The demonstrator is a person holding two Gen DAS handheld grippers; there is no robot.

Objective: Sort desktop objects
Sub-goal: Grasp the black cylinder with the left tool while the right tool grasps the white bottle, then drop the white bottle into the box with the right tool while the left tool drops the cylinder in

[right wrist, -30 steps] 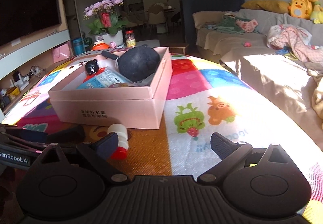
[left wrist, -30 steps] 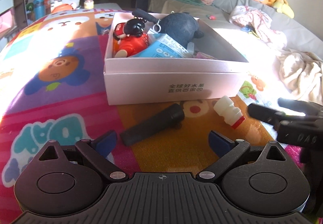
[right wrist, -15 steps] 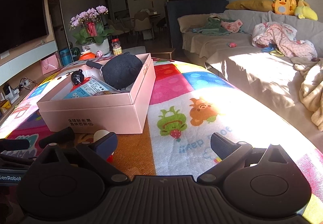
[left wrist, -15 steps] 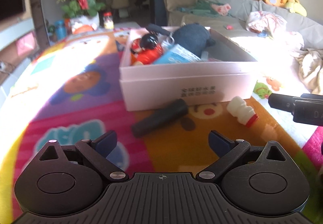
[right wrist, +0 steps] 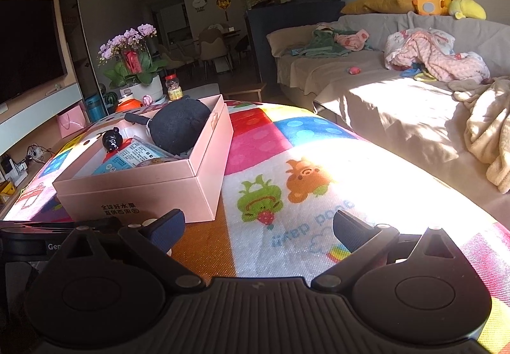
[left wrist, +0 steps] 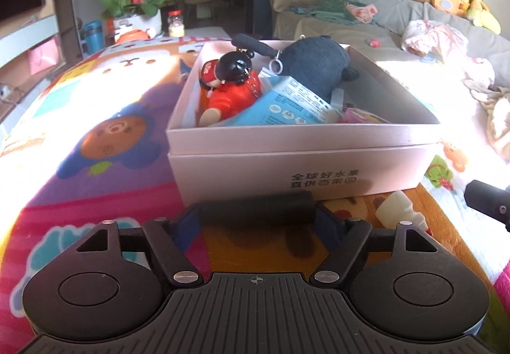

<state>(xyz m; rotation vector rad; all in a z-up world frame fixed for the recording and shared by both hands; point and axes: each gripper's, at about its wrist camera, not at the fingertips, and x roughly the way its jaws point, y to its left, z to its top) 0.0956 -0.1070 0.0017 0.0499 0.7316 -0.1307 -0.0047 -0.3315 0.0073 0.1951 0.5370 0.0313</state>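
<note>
Box on the mat already holds doll, plush and packets; black tube lies before it between the closing left gripper, apparently not yet pinched; bottle remains; right gripper wide, empty.

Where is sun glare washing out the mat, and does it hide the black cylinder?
Left wrist view: glare bleaches the mat left of the box; the black cylinder sits in shade, readable. Right wrist view: the mat's right half is blown out, cylinder barely visible.
</note>
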